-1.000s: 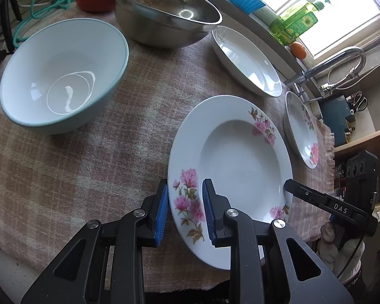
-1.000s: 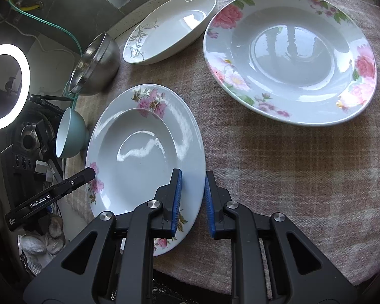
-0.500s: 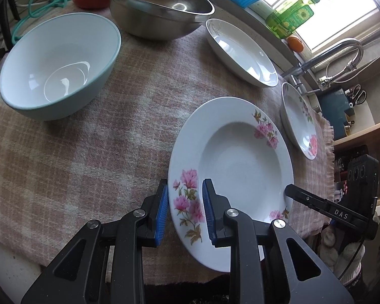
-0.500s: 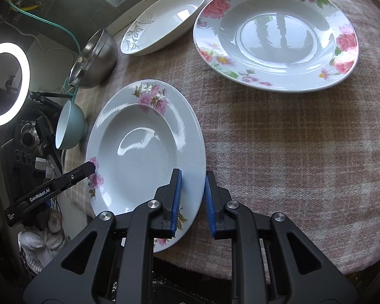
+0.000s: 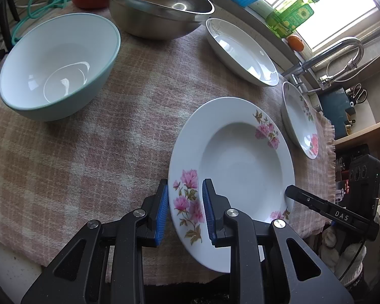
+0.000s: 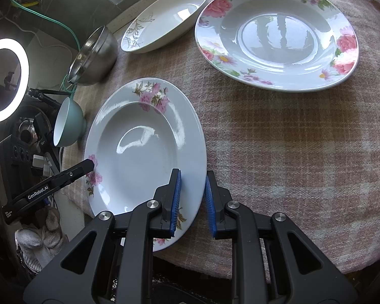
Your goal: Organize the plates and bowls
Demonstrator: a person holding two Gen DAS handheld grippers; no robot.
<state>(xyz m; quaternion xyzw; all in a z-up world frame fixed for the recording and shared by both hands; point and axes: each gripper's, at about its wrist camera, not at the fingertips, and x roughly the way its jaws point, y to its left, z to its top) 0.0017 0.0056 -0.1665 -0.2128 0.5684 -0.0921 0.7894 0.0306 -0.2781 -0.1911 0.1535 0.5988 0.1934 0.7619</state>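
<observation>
Jaws of both grippers clamp the empty floral plate (image 5: 245, 157) by opposite rims.

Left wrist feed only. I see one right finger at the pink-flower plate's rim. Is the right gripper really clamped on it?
Observer: Yes. In the right wrist view the right gripper has the rim of the pink-flower plate between its blue pads.
Operator: Anything between it and the big rose plate?
Observer: No, only bare checked cloth up to the big rose plate.
Operator: Lighting on that side?
Observer: A ring light is lit, off the table's edge.
</observation>
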